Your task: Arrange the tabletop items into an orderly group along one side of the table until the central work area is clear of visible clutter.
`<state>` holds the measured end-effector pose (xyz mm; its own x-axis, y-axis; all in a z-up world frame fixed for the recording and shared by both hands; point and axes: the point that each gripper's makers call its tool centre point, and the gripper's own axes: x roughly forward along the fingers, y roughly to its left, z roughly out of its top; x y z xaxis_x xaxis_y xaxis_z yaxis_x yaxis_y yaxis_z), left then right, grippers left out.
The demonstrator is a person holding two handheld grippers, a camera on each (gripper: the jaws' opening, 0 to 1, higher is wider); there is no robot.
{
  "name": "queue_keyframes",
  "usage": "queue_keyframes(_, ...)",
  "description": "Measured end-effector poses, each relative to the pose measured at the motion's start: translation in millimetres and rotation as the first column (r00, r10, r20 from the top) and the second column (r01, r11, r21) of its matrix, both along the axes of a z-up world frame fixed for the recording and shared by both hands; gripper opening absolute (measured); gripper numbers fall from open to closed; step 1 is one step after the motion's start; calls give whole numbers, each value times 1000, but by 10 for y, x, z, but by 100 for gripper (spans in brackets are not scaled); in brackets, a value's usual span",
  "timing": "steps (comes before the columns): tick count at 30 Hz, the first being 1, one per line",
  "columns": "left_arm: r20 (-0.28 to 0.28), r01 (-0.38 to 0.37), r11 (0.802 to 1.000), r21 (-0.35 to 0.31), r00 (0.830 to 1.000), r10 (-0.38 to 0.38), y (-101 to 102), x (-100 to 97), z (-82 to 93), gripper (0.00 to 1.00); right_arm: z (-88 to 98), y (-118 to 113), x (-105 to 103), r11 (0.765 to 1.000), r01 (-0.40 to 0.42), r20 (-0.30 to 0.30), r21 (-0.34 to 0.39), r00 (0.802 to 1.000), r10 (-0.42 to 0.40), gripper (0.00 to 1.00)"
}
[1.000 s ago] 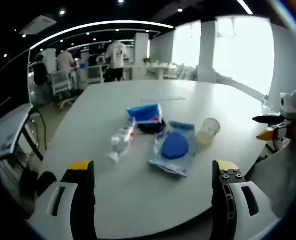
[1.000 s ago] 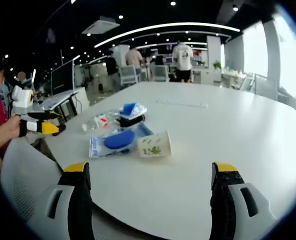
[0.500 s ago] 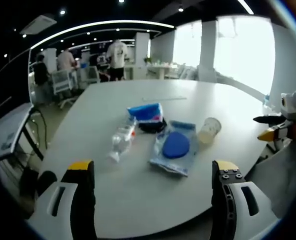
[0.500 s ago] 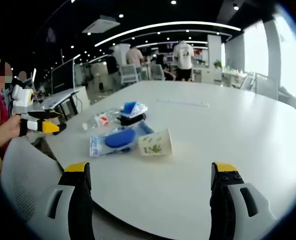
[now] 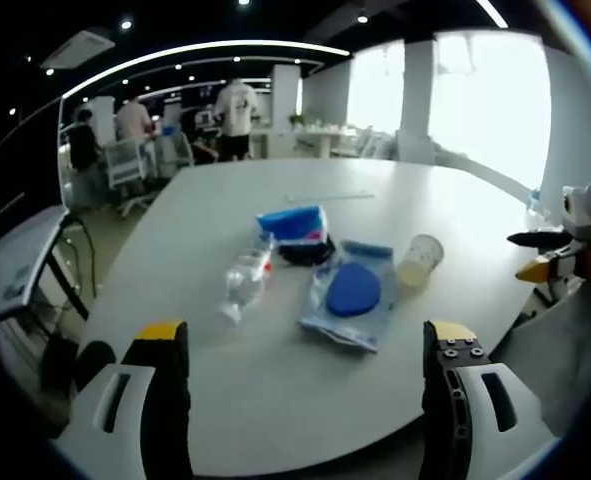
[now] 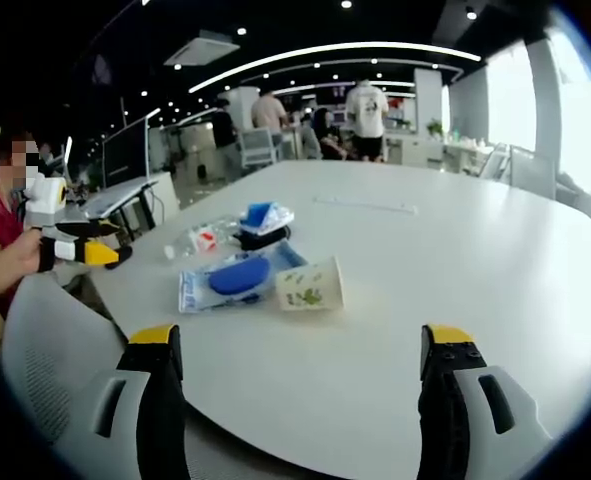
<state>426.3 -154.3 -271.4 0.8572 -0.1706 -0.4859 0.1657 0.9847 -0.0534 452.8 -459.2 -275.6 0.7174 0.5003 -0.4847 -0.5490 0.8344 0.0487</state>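
Note:
A small cluster lies mid-table. It holds a clear plastic bottle [image 5: 243,283] on its side, a blue tissue pack [image 5: 290,224] resting on a dark item [image 5: 300,254], a clear bag with a blue round pad [image 5: 347,295], and a tipped paper cup [image 5: 417,262]. The right gripper view shows the cup [image 6: 310,285] nearest, then the bag [image 6: 233,280], bottle [image 6: 197,240] and tissue pack [image 6: 263,218]. My left gripper [image 5: 305,335] is open, short of the table's near edge. My right gripper [image 6: 300,340] is open too, off the opposite side. Each appears in the other's view, left [image 6: 115,245] and right [image 5: 515,256].
A thin pale strip [image 5: 327,197] lies on the white table [image 5: 275,400] beyond the cluster. Grey chair backs stand by the edge [image 6: 55,370] [image 5: 575,350]. A person's hand [image 6: 15,258] holds the left gripper. People, desks and chairs stand far behind.

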Motion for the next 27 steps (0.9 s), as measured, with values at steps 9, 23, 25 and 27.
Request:
queue_keyframes(9,1,-2,1000,-1,1000,2,8,3,5,94,4,-5,4,1000,4,0,1,1000,-4,98)
queue_keyframes(23,4,-19,999,-35,1000,19,34,18,22,93,49,-7,34,1000,5,5,30,1000,-5,99)
queue_keyframes(25,2,-18,999,-31,1000,18,30,27,21,93,60,-7,39,1000,1,10,27,1000,-1,99)
queue_keyframes(27,0,-15,1000,-23,1000,15,32,33,16,93,80,-5,49,1000,-2,13,27,1000,1,99)
